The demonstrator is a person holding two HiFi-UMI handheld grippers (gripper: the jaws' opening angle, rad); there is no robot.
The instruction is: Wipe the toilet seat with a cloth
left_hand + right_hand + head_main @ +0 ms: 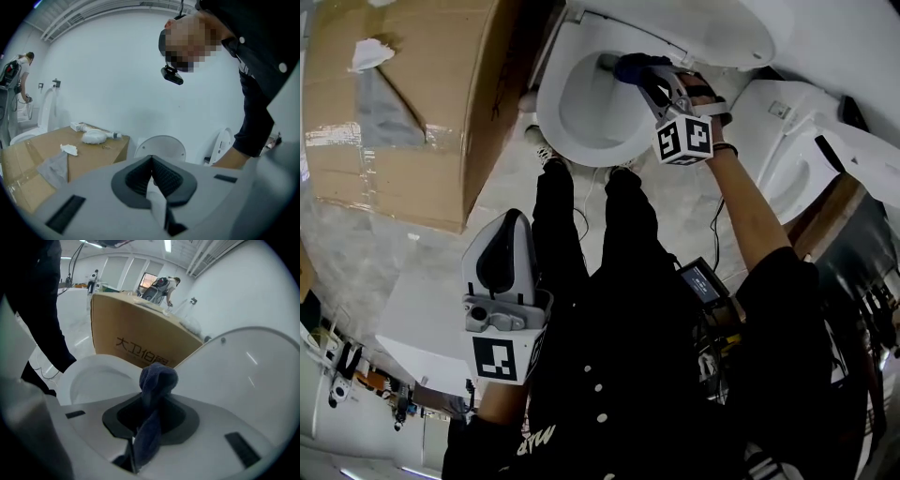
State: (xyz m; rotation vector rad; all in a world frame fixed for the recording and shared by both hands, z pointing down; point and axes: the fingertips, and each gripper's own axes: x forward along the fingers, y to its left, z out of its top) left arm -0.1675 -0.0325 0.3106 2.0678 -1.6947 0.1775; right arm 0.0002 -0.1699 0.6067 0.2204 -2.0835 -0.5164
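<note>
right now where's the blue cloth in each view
Head view: cloth at top centre, at the toilet bowl rim, held by the right gripper.
Left gripper view: not in it.
Right gripper view: centre, pinched between the jaws, bunched end sticking up.
Shared landmark: the cardboard box shows in all three.

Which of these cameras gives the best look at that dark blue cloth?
The right gripper view: the cloth sits dead centre and large, pinched in the right gripper, with its folds plain to see. The head view shows it only as a small dark bundle at the toilet bowl. The left gripper view points elsewhere and misses it.
</note>
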